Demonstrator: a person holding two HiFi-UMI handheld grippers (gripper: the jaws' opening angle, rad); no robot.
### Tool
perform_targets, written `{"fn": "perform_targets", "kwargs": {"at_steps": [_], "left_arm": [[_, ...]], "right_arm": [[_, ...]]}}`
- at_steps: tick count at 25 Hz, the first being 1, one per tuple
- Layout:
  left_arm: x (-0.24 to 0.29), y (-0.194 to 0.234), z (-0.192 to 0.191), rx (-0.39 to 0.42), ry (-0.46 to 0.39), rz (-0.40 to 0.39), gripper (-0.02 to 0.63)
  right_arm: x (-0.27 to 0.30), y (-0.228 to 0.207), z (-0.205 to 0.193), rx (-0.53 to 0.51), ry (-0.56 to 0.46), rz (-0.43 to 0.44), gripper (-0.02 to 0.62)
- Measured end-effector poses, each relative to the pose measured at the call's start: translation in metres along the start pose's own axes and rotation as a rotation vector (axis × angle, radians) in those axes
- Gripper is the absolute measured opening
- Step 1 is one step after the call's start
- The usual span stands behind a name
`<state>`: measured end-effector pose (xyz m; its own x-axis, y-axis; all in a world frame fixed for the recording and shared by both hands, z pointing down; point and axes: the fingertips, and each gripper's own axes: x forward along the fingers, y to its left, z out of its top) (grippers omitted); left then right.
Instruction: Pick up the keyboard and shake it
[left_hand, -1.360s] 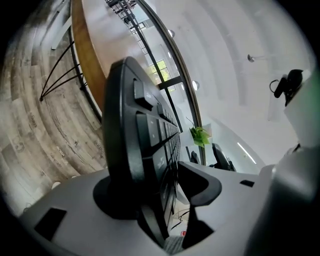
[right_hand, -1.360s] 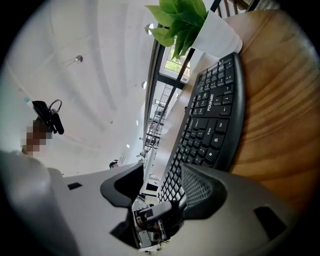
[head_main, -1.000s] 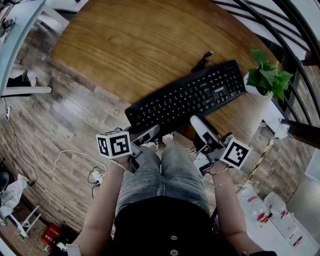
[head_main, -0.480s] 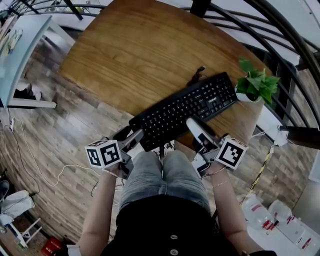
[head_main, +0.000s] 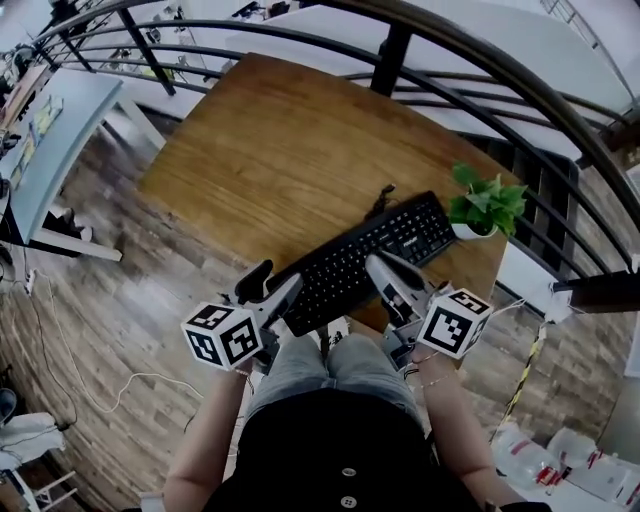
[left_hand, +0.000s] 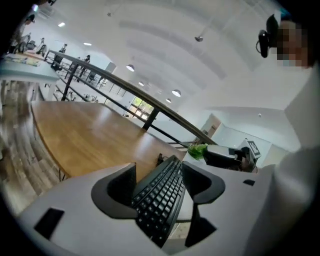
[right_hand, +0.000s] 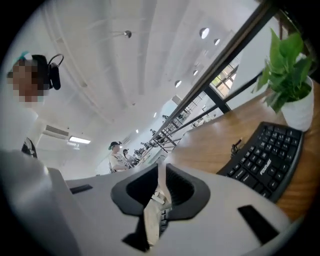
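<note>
**Head view.** The black keyboard (head_main: 365, 255) lies aslant over the near corner of the wooden desk (head_main: 290, 140), running from 8 o'clock to 2 o'clock. Its 8 o'clock end juts past the desk's edge, and I cannot tell here whether it is clear of the wood. The left gripper (head_main: 275, 285) is at that overhanging end. The right gripper (head_main: 380, 268) is on the near long edge, about the middle. A potted plant (head_main: 485, 205) stands just beside the 2 o'clock end, and a cable (head_main: 383, 200) leaves the far long edge toward 12 o'clock. I judge the keyboard a long, stiff, fairly light plastic slab. Two holds set apart like these should keep it from twisting. The cable tethers it, though, and the plant is close enough to be struck in a shake.

**Left gripper view.** The keyboard's end fills the gap between the jaws, and both pads appear to press on it, so this gripper is clamped on it. The case looks smooth, so a slip is possible. The keycaps offer poor purchase and might pop off.

**Right gripper view.** The jaws have just been closing and pinch the keyboard's thin near edge, which shows edge-on between them as a pale strip. That is a shallow bite on a rim, likely the weaker hold. At 3 o'clock a short white word (right_hand: 263, 165) is printed among the keys. It is too skewed to read with any certainty, and the key legends are too small.
</note>
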<state>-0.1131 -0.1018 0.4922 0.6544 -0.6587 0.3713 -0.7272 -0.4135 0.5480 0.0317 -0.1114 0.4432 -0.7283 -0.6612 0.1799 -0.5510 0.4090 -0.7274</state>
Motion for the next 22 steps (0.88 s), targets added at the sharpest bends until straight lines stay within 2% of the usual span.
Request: {"fn": "perform_targets", "kwargs": {"at_steps": [4, 7, 8, 10, 11, 13, 15, 19, 22], "left_arm": [[0.007, -0.035, 0.026, 0.104, -0.042, -0.089, 0.295], [0.01, -0.052, 0.041, 0.165, -0.078, -0.125, 0.281], [0.01, -0.057, 0.047, 0.185, -0.097, -0.127, 0.247], [0.012, -0.065, 0.059, 0.217, -0.141, -0.13, 0.126], [0.012, -0.07, 0.063, 0.228, -0.157, -0.137, 0.097], [0.014, -0.079, 0.07, 0.248, -0.176, -0.146, 0.088], [0.015, -0.085, 0.079, 0.277, -0.193, -0.125, 0.068], [0.017, -0.077, 0.093, 0.352, -0.192, -0.011, 0.026], [0.02, -0.074, 0.093, 0.368, -0.177, 0.028, 0.018]], "right_arm": [[-0.001, 0.024, 0.017, -0.125, 0.003, 0.022, 0.049], [-0.002, 0.036, 0.028, -0.194, -0.009, 0.03, 0.044], [-0.003, 0.037, 0.032, -0.206, -0.014, 0.025, 0.043], [-0.003, 0.035, 0.038, -0.209, -0.012, 0.004, 0.04], [-0.003, 0.033, 0.041, -0.205, -0.013, -0.007, 0.04], [-0.006, 0.031, 0.048, -0.216, -0.032, -0.029, 0.038], [-0.01, 0.029, 0.057, -0.257, -0.063, -0.066, 0.038], [-0.011, 0.028, 0.066, -0.361, -0.104, -0.145, 0.032], [-0.008, 0.029, 0.065, -0.397, -0.098, -0.158, 0.031]]}}
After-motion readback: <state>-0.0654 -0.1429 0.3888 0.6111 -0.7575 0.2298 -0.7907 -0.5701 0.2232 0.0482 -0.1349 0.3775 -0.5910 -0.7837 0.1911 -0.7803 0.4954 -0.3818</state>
